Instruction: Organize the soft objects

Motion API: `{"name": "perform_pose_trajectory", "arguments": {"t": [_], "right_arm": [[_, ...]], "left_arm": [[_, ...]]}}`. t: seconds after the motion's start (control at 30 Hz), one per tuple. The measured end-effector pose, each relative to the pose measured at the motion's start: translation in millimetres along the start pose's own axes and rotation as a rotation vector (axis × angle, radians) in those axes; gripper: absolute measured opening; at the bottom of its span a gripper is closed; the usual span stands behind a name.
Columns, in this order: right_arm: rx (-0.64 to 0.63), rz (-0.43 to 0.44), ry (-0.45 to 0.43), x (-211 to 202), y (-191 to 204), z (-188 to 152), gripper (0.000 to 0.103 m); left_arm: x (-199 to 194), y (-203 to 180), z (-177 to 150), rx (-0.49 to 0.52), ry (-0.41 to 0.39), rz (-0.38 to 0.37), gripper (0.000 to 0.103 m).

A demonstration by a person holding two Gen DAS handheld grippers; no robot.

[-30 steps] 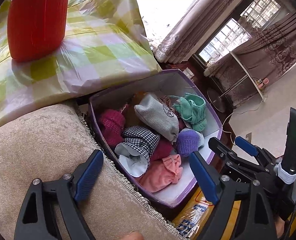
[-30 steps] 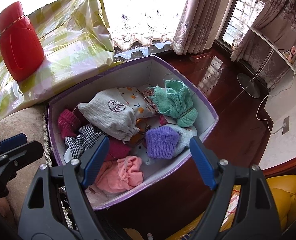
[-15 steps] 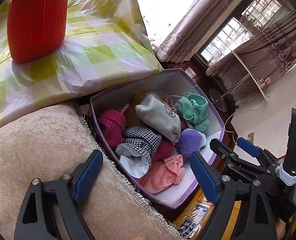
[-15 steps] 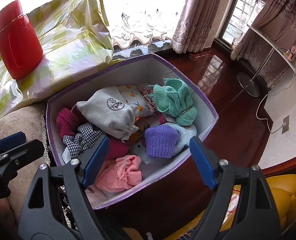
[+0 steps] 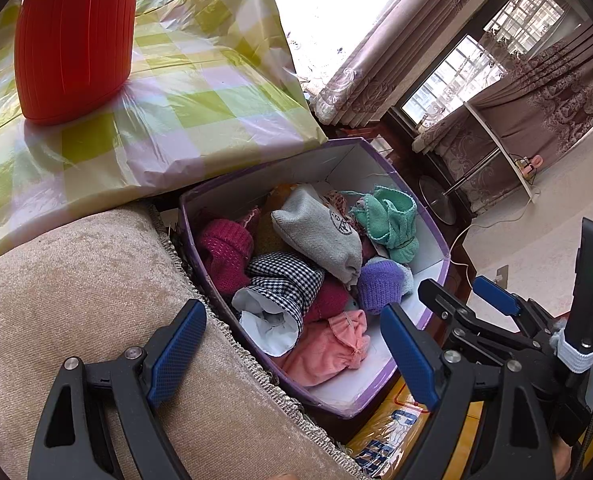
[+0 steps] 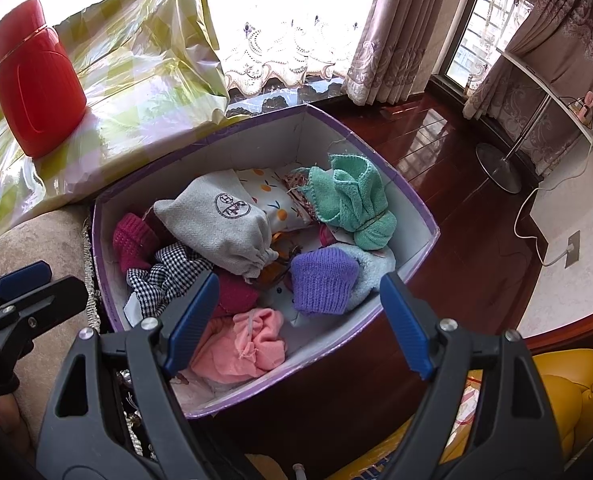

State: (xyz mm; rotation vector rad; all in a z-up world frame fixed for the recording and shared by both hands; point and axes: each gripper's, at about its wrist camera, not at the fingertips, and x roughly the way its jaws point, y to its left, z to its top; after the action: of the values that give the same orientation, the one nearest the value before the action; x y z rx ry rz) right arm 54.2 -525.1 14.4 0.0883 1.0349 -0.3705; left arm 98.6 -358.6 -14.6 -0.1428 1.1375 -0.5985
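Observation:
A purple-rimmed box [image 6: 412,204] [image 5: 436,240] holds several soft items: a grey drawstring pouch [image 6: 220,220] [image 5: 316,232], a green knit piece [image 6: 352,196] [image 5: 388,220], a purple knit hat [image 6: 320,280] [image 5: 378,284], a pink cloth [image 6: 248,344] [image 5: 328,348], a checked cloth [image 6: 168,276] [image 5: 284,280] and a maroon knit [image 6: 132,236] [image 5: 224,248]. My left gripper [image 5: 292,352] is open and empty above the box's near edge. My right gripper [image 6: 296,320] is open and empty above the box's front, over the pink cloth.
A beige sofa arm [image 5: 76,300] lies left of the box. A red plastic jar [image 6: 36,88] [image 5: 72,36] stands on a green-checked wrapped package [image 6: 136,72] [image 5: 176,80]. A yellow cushion [image 6: 568,396] is at lower right. Dark wooden floor [image 6: 456,160] lies beyond the box.
Both grippers have shifted only slightly; the box sits a little differently in each view. Both stay open and empty.

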Motion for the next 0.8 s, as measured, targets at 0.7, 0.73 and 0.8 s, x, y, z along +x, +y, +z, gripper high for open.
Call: {"name": "perform_pose_trajectory", "arguments": {"t": [0.7, 0.73, 0.8], "right_arm": [[0.005, 0.000, 0.005, 1.2, -0.2, -1.6, 0.084], [0.005, 0.000, 0.005, 1.1, -0.1, -1.8, 0.084], [0.005, 0.000, 0.005, 1.2, -0.2, -1.6, 0.084]], "left_arm": [[0.3, 0.1, -0.1, 0.000, 0.000, 0.000, 0.090], [0.2, 0.1, 0.0, 0.000, 0.000, 0.000, 0.090], [0.3, 0.1, 0.0, 0.000, 0.000, 0.000, 0.090]]}}
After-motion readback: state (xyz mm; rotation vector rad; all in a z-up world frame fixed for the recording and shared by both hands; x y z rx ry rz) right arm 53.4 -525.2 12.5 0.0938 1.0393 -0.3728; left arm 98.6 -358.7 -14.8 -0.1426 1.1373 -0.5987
